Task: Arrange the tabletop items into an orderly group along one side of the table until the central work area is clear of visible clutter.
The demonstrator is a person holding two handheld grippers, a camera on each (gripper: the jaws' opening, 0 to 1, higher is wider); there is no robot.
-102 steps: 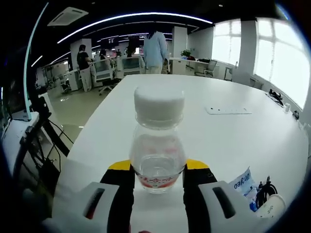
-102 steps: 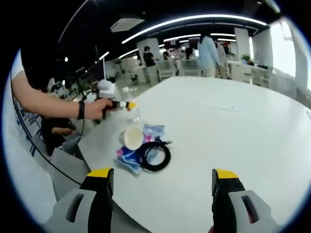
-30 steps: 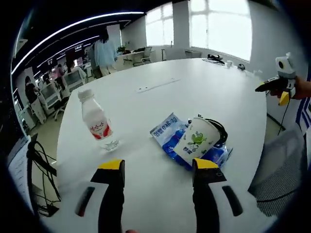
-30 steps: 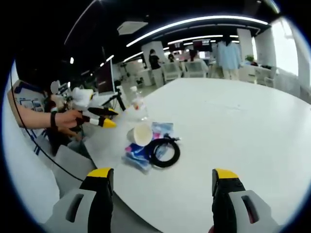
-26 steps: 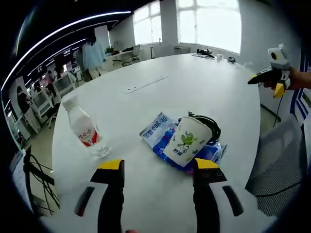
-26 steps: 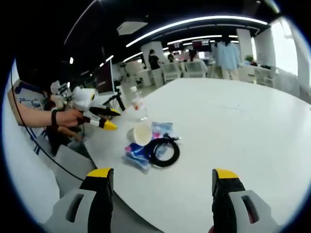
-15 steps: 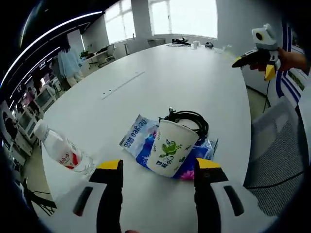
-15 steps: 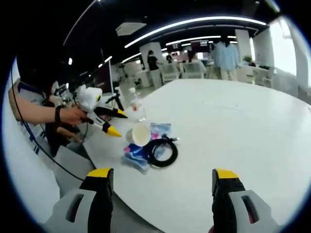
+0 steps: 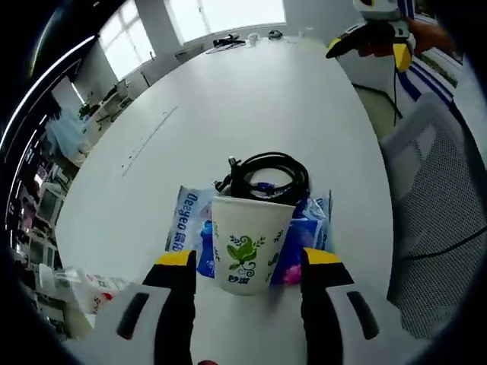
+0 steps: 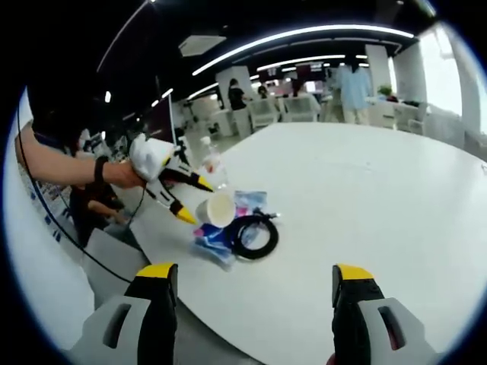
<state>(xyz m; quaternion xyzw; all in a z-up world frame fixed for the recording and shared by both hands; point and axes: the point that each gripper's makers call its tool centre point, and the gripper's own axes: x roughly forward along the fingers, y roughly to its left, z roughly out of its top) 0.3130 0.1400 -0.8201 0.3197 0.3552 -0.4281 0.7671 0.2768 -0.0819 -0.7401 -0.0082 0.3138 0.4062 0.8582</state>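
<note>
Left gripper (image 9: 247, 262) is hovering with its yellow-tipped jaws spread wide on either side of the paper cup (image 9: 245, 245) — not squeezing it, nothing held. That cup is standing on the blue packets (image 9: 189, 226) with the black cable coil (image 9: 268, 176) just behind it, near the white table (image 9: 228, 99) edge, and the water bottle (image 9: 91, 287) is lying off to the side. Right gripper (image 10: 255, 293) is hanging back over the table, jaws wide apart and holding nothing — well apart from the pile.

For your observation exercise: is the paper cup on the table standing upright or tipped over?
Upright. The paper cup stands on its base, rim on top, between the left gripper's open jaws. The right gripper view shows its open mouth facing up.
</note>
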